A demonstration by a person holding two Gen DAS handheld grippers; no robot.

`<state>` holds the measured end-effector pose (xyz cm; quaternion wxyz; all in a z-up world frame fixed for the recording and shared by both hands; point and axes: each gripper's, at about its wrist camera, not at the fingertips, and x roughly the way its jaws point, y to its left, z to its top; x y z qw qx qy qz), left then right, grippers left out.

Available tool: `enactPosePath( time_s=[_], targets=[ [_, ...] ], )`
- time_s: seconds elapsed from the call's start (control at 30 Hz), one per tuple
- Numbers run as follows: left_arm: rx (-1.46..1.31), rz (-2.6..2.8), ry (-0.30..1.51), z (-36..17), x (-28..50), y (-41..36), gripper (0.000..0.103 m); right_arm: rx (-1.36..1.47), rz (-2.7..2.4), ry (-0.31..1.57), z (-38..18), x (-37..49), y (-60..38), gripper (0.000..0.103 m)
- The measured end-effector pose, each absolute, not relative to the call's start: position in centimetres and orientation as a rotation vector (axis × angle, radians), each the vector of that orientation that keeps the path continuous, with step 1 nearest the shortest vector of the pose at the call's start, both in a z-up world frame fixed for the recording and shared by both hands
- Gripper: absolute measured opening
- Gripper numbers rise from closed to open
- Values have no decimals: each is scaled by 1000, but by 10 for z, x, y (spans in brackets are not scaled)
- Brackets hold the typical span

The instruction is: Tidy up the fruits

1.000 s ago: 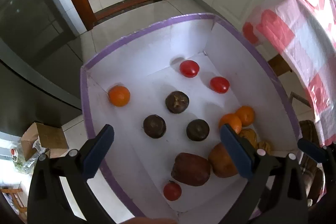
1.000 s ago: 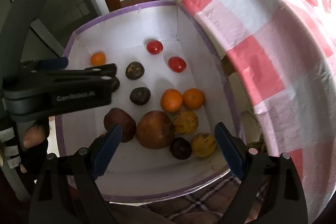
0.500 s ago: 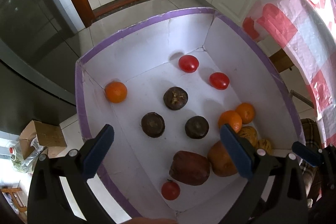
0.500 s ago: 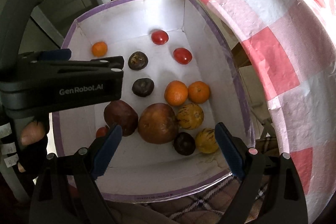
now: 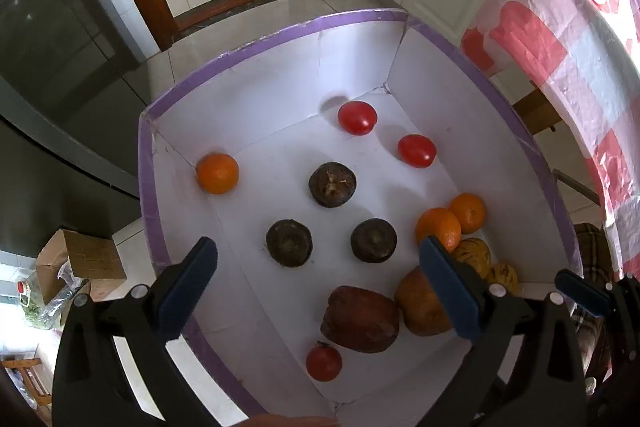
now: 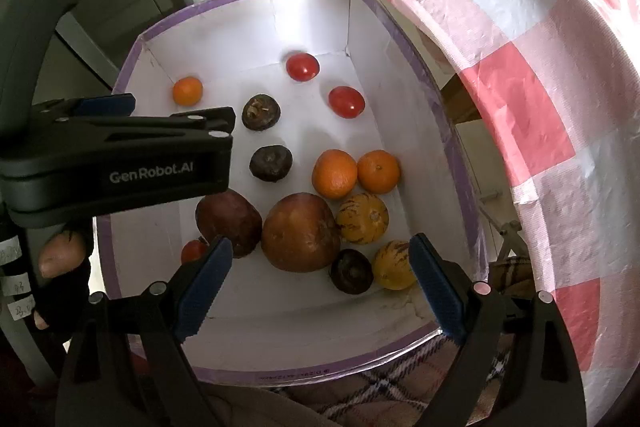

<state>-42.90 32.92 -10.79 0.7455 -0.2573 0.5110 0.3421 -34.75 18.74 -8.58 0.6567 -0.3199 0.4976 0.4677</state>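
- The right wrist view is showing a dark fruit [image 6: 351, 271] and a striped fruit [image 6: 394, 265] at the near wall; in the left wrist view the dark one is hidden
- The white box [image 5: 280, 99] is holding oranges [image 5: 438, 229], tomatoes [image 5: 357, 117] and all other fruits
- The left gripper [image 5: 318, 281] is hanging wide above the box, holding nothing
- The right gripper [image 6: 318, 285] is also standing wide and empty

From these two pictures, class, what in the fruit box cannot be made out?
- Right wrist view: the near tomato is half hidden by the right claw's finger.
- Right wrist view: the left claw hides the box floor beneath it.
- Left wrist view: the yellow striped fruits are partly hidden by that claw's finger.
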Motion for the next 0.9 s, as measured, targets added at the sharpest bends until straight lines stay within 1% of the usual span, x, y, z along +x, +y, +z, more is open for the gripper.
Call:
enactPosePath(
  time_s=[0.9],
  targets=[
    [-563,746,1121,-107,-429,330,101,-730,1051,1141,-91,-346,186,87]
  ],
)
